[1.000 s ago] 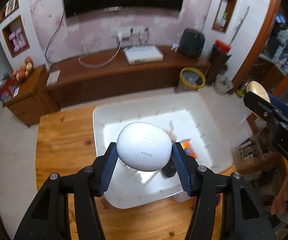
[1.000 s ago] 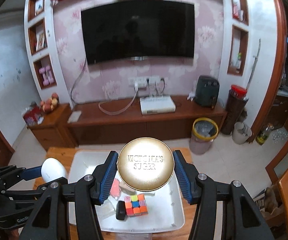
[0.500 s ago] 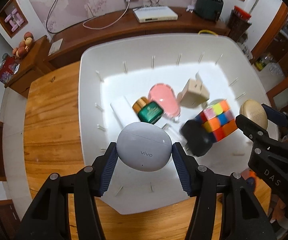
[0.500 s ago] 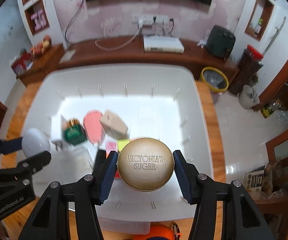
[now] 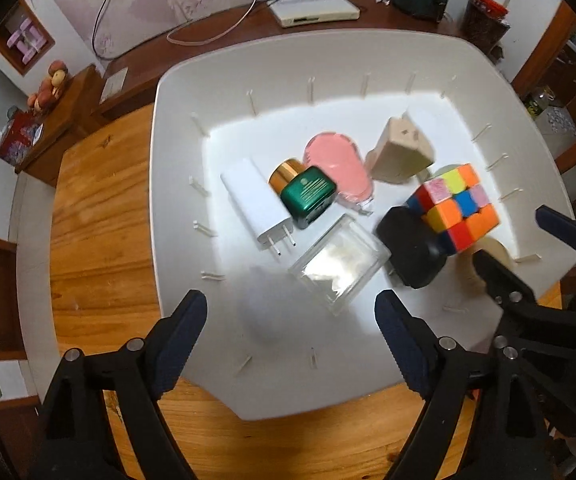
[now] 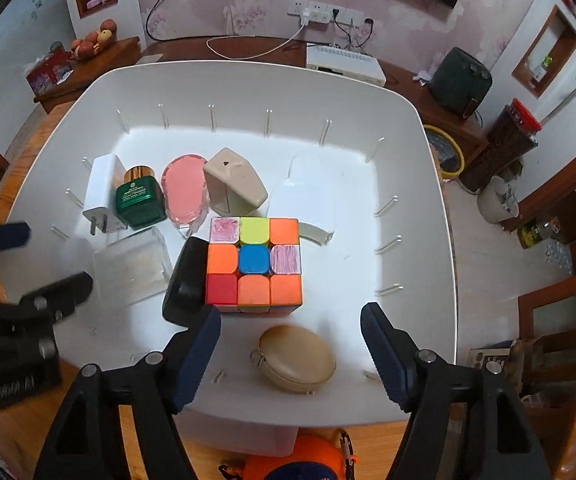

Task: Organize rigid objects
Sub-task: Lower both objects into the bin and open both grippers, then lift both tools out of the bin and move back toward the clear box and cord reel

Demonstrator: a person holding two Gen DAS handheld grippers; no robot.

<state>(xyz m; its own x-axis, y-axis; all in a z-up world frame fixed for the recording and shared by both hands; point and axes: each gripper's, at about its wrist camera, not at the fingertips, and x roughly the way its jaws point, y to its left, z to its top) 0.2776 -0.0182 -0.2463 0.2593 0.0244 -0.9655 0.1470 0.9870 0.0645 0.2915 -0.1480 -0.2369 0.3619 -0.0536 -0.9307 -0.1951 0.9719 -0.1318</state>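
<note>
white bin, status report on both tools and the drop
Both tools opening, nothing between the pads: left tool, right tool. Gold compact lying in the white bin. White case only a blur. Nothing in the way.

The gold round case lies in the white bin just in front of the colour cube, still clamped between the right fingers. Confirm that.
Not clamped. The right wrist view shows the gold round case lying free in the white bin, in front of the colour cube; the right fingers are opening, clear of it.
</note>
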